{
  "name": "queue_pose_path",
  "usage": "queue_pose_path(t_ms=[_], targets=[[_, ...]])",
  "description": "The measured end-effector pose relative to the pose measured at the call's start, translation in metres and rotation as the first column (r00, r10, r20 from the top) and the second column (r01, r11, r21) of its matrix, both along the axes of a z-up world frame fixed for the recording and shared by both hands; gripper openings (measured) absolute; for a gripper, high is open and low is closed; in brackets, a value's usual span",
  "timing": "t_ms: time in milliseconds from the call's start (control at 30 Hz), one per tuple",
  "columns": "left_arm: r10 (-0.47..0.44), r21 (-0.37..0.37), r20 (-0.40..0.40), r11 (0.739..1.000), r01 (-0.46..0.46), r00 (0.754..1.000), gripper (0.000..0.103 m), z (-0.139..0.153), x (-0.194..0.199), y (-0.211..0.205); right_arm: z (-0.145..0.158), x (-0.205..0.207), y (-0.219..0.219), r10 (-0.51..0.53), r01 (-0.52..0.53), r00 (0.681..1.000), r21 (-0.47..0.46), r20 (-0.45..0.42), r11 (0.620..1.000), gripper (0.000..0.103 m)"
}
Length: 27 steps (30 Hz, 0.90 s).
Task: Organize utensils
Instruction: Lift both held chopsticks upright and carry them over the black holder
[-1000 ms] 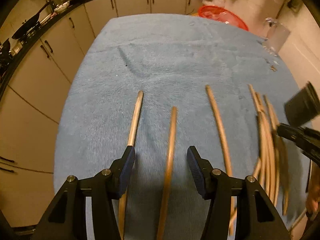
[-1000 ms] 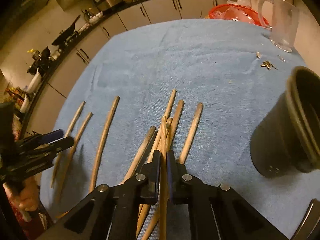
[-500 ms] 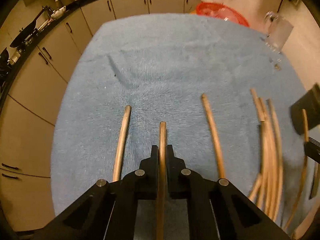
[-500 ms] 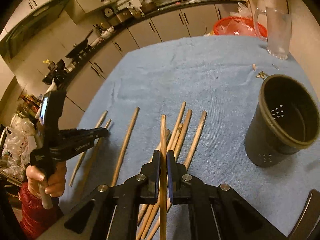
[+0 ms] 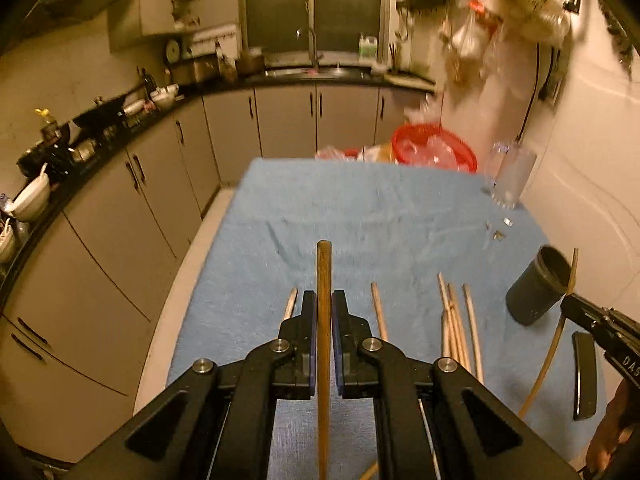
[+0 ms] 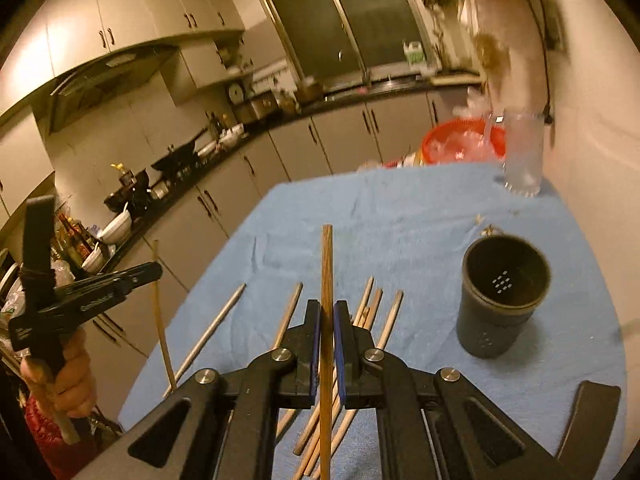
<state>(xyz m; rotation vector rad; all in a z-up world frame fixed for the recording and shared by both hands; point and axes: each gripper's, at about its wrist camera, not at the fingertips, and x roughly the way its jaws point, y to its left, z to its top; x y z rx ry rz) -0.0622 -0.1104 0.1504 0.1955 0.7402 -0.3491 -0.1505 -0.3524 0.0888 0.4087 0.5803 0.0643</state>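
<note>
Lettering on either tool unreadable; left tool (image 5: 323, 322) and right tool (image 6: 327, 322) each clamp one chopstick.

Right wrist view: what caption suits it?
Right gripper holds one chopstick above a blue towel, near a black holder.

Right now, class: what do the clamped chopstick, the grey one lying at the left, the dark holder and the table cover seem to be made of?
Clamped chopstick: likely wood or bamboo, brown with a matt grain.
Grey chopstick: probably metal, with a pale, even sheen.
Holder: apparently moulded plastic, matt black with drain holes.
Table cover: terry cloth, blue with a looped nap and wrinkles.
</note>
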Motion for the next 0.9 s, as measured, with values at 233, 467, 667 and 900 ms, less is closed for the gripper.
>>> queue_pose_path(t_ms=[233, 467, 667, 900], targets=[[0.003, -0.012, 0.055, 1.0, -0.003, 0.998, 0.007, 0.009, -0.014, -0.004, 0.007, -0.019, 0.007, -0.014, 0.015, 0.999, -0.02, 0.043, 1.0, 0.007], [-0.01, -0.025, 0.081, 1.0, 0.012, 0.997, 0.007, 0.02, -0.027, -0.007, 0.013, -0.032, 0.001, -0.045, 0.046, 0.997, -0.016, 0.067, 0.999, 0.007], [-0.027, -0.021, 0.082, 0.999, 0.029, 0.996, 0.007, 0.021, -0.028, -0.008, 0.018, -0.037, 0.003, -0.056, 0.06, 0.995, -0.037, 0.087, 0.998, 0.007], [-0.065, 0.031, -0.101, 0.997, 0.068, 0.993, 0.023, -0.016, 0.023, -0.022, 0.016, -0.034, 0.0, -0.052, 0.054, 0.996, -0.016, 0.078, 0.998, 0.007]])
